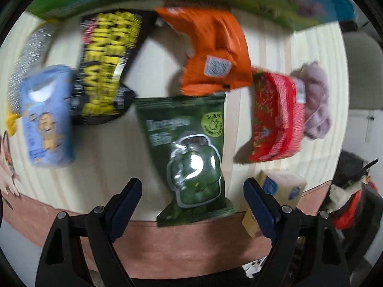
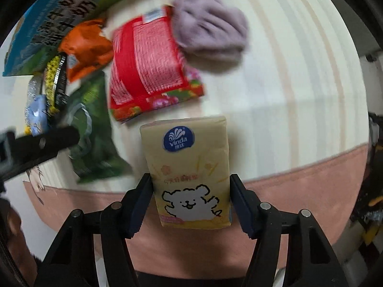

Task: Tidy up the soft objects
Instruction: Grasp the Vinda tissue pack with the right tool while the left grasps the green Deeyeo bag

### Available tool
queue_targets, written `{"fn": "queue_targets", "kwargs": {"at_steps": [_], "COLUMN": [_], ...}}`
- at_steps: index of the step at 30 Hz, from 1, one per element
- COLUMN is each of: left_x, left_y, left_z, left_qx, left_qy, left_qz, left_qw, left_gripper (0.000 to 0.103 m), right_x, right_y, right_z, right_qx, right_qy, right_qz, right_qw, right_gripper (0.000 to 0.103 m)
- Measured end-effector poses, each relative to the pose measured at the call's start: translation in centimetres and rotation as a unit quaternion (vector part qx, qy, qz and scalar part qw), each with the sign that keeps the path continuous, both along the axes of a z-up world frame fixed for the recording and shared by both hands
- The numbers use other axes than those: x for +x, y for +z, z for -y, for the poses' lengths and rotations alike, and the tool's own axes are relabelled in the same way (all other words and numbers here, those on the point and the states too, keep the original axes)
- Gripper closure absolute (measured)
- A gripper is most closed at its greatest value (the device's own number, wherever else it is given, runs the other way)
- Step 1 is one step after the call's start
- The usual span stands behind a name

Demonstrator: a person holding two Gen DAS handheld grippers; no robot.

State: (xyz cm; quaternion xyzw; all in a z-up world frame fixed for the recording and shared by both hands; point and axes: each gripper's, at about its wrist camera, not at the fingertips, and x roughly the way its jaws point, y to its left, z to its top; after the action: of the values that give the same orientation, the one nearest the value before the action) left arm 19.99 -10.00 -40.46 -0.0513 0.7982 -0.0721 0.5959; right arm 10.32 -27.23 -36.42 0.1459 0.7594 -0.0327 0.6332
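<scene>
On the pale wooden table (image 1: 103,181) lie several snack bags. My left gripper (image 1: 192,183) is open, pointing down over a green bag (image 1: 191,143) that lies between its fingers, untouched. My right gripper (image 2: 190,179) holds a yellow tissue pack (image 2: 189,162) with a white dog drawing, its pads against both long sides at the table's front edge. The tissue pack (image 1: 282,189) also shows beside the left gripper's right finger. A purple fuzzy cloth (image 2: 208,24) lies at the back right, touching a red packet (image 2: 148,64).
An orange bag (image 1: 215,52), a black-and-yellow bag (image 1: 107,67) and a light blue bag (image 1: 46,117) lie further back and left. A blue-green carton (image 2: 47,24) stands along the far edge. A pink band (image 1: 179,244) runs along the table's front edge.
</scene>
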Motion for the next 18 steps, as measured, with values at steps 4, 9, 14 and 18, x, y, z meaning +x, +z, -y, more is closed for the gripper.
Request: {"fn": "queue_targets", "kwargs": {"at_steps": [4,9,14,18], "left_x": [-0.1,-1.7,-5.4,-8.5], "left_y": [-1.9,-0.4,2.1,5.7], "left_z": [1.2,0.8,0.0,-0.9], "left_qx": [0.028,0.039,0.057,0.046], "left_qy": [-0.006,0.001,0.011,0.028], "left_qz": [-0.003,0.015,0.032,0.049], "left_qw": [0.9996,0.9991,0.9978,0.9973], "left_gripper": [0.041,0.070,0.073,0.073], "right_x": [-1.0,-0.9,-2.0,-3.7], "right_y": [-1.0,-2.6,-3.1,-1.8], "right_z": [0.4,-0.7,-1.7,-2.7], "right_qx": [0.004,-0.018,-0.014,0.017], "right_qy": [0.000,0.022,0.040,0.054], "right_qz": [-0.011,-0.020,-0.022,-0.006], "right_qw": [1.000,0.999,0.999,0.998], "right_gripper": [0.035,0.036,0.037,0.038]}}
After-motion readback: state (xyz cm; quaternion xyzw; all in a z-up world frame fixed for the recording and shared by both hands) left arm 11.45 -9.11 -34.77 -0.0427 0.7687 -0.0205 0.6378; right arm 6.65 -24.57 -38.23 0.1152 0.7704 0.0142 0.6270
